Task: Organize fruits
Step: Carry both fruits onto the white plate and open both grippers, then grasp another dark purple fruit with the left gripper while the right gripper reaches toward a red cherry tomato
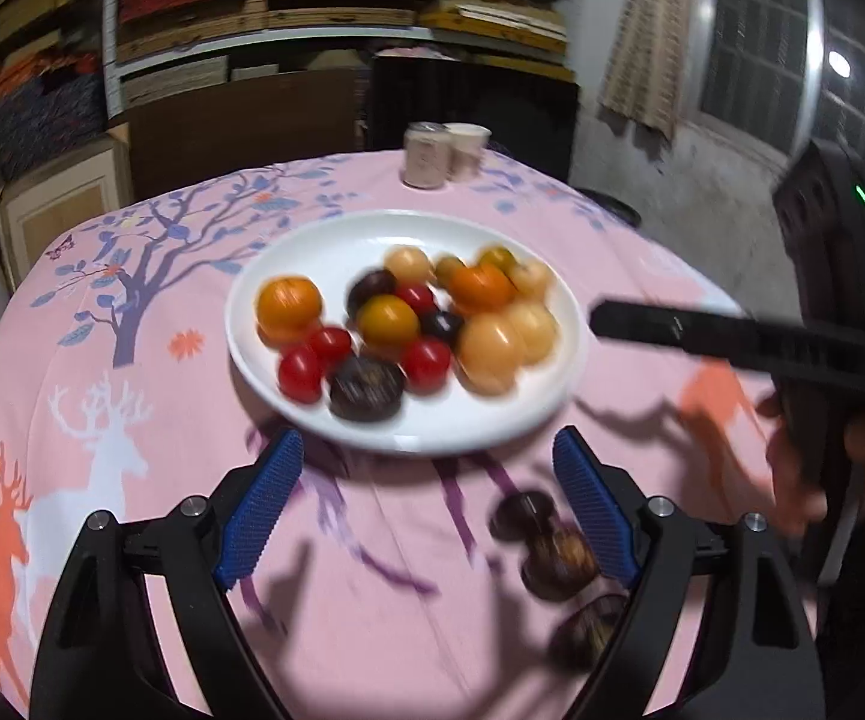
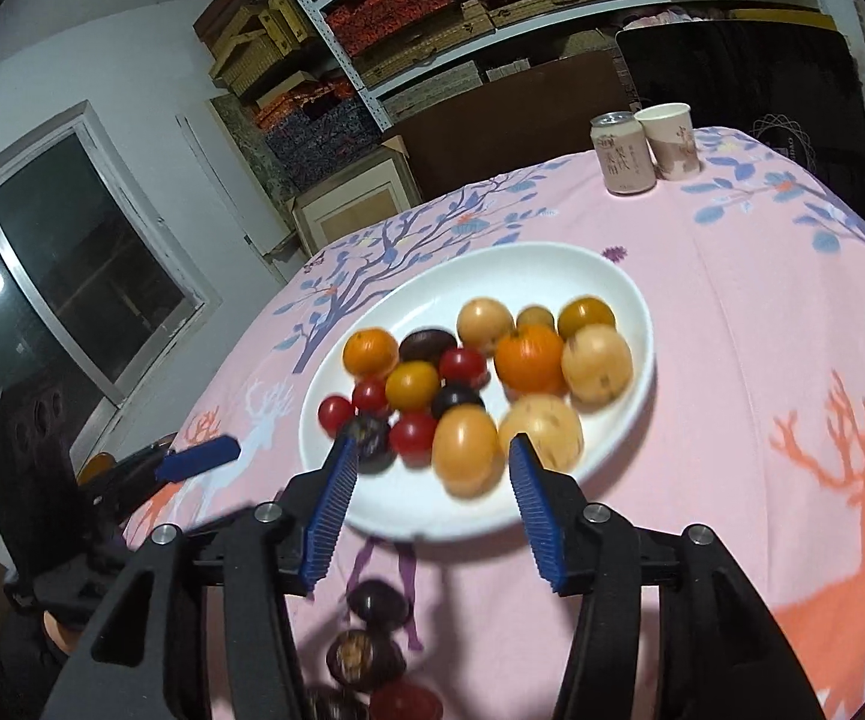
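Note:
A white plate (image 1: 336, 240) (image 2: 492, 258) on the pink deer-print tablecloth holds oranges (image 1: 288, 306) (image 2: 529, 358), red tomatoes (image 1: 426, 363) (image 2: 411, 435), dark plums (image 1: 366, 389) (image 2: 427, 345) and pale yellow fruits (image 1: 489, 345) (image 2: 597, 363). Three dark plums (image 1: 558, 561) (image 2: 377, 600) lie on the cloth in front of the plate, and a red fruit (image 2: 405, 705) lies beside them. My left gripper (image 1: 428, 441) stands open at the plate's near rim, holding nothing. My right gripper (image 2: 432, 441) hovers open over the plate's near side, its pads touching no fruit. In the left wrist view the right gripper (image 1: 732, 339) reaches in from the right.
A drink can (image 1: 426, 156) (image 2: 621, 153) and a paper cup (image 1: 469, 147) (image 2: 669, 141) stand at the table's far edge. Shelves of boxes fill the wall behind. A person's hand (image 1: 792, 480) is at the right. The cloth drops off at the table's rounded edges.

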{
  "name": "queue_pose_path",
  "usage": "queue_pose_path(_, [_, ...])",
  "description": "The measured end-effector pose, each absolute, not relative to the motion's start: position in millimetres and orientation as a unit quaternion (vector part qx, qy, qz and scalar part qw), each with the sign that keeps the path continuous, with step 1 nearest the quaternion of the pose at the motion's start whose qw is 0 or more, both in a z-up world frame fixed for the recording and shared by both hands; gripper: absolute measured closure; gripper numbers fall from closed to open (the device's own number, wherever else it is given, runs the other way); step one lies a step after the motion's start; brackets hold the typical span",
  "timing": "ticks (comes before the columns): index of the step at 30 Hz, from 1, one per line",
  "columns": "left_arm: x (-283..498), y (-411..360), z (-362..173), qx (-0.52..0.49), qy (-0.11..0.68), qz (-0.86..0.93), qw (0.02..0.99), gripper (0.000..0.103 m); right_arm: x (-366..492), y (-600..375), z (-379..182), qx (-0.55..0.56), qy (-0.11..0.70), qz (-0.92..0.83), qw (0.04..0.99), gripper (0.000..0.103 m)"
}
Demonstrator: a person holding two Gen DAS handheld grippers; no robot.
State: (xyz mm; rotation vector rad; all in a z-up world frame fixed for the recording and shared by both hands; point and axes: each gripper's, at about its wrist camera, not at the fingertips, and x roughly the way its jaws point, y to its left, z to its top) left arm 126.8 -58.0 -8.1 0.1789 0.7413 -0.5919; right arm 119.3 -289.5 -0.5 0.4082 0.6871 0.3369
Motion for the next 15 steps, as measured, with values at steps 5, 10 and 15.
queue_pose_path(5, [66,-57,-24,0.105,0.362,-0.323,0.868,0.02,104,-301,-24,0.204,0.326,0.141,0.912,0.049])
queue_pose_path(10, [39,-74,-48,0.135,0.387,-0.313,0.857,0.02,102,-303,-26,0.191,0.319,0.128,0.919,0.049])
queue_pose_path(15, [38,-88,-63,0.156,0.409,-0.295,0.85,0.03,99,-308,-26,0.184,0.312,0.12,0.924,0.049])
